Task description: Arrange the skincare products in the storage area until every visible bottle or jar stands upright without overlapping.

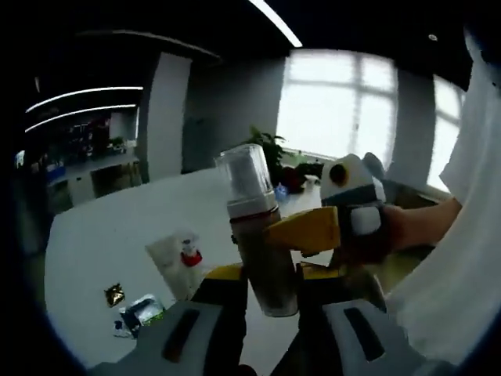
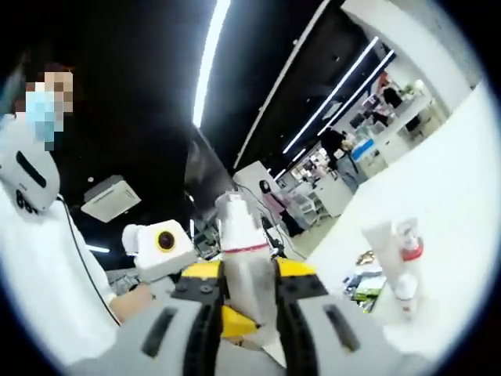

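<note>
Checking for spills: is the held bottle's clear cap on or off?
On: the clear cap sits atop the bottle held between both grippers' jaws.

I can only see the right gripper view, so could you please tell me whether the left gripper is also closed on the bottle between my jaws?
Observer: It looks so. In the left gripper view, the left gripper has its jaws on either side of the lower half of the bottle.
Operator: Thank you. Where does my gripper meet it from that side?
Observer: The right gripper comes in from the right, and its yellow jaw lies against the bottle's side just below the clear cap, above the left jaws.
Operator: And what is beyond the bottle?
Observer: A potted plant stands past the far edge of the white table, in front of a bright window.
</note>
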